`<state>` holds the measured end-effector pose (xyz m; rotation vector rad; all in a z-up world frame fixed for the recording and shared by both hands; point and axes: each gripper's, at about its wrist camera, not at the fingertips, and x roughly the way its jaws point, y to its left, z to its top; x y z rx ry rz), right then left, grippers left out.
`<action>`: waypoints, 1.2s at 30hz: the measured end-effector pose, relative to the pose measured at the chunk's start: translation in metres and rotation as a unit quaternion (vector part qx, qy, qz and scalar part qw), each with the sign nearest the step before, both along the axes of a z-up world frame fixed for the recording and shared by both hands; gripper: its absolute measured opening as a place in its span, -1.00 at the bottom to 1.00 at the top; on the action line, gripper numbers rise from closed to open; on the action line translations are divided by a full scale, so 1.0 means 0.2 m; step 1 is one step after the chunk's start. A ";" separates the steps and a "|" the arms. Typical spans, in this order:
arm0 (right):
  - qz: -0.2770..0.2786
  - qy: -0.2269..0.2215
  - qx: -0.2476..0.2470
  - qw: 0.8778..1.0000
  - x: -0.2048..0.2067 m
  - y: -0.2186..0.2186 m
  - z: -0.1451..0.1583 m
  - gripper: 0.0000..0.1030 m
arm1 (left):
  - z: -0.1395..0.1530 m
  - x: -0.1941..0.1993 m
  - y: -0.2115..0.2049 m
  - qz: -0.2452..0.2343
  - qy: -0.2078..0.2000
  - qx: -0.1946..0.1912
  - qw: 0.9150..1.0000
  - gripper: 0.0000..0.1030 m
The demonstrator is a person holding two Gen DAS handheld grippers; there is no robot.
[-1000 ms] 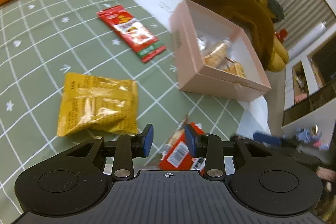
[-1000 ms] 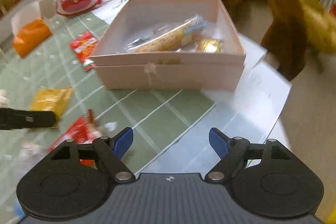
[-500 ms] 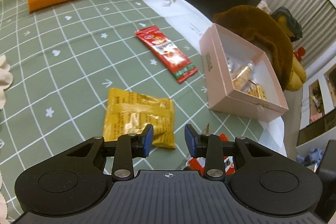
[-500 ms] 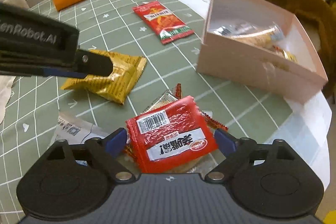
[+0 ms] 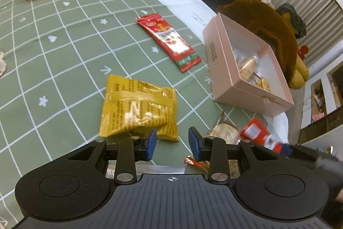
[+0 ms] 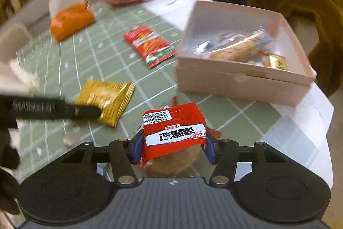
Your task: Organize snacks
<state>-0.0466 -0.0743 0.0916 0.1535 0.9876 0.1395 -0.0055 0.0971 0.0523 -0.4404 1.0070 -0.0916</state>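
Red packet (image 6: pixel 174 133), glossy with a barcode, sits low centre of the right view, clamped in the right gripper (image 6: pixel 173 148) whose jaws have just closed on it. Left gripper (image 5: pixel 172 143) is narrow and empty by the crinkly yellow packet (image 5: pixel 139 105). Square pink box (image 6: pixel 242 82) lies upper right.

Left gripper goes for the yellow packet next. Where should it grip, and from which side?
Grip the yellow packet at its near right corner, by the left gripper; come from above. It lies flat on the tablecloth, so a thin edge probably pinches best.
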 end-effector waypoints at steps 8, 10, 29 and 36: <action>-0.065 -0.004 0.077 0.995 0.03 -0.32 0.05 0.09 | -0.01 0.00 -0.10 -0.033 -0.002 -0.009 0.999 -0.27; -0.088 -0.003 0.053 0.995 0.02 -0.37 0.03 0.35 | 0.00 0.01 -0.14 -0.057 -0.010 -0.009 0.998 -0.27; 0.004 0.035 0.041 0.999 -0.09 -0.18 -0.19 -0.20 | -0.17 0.21 -0.28 -0.140 0.007 -0.037 0.989 -0.21; 0.002 0.023 0.048 0.999 -0.11 -0.20 -0.19 -0.20 | -0.14 0.20 -0.30 -0.136 0.012 -0.063 0.989 0.00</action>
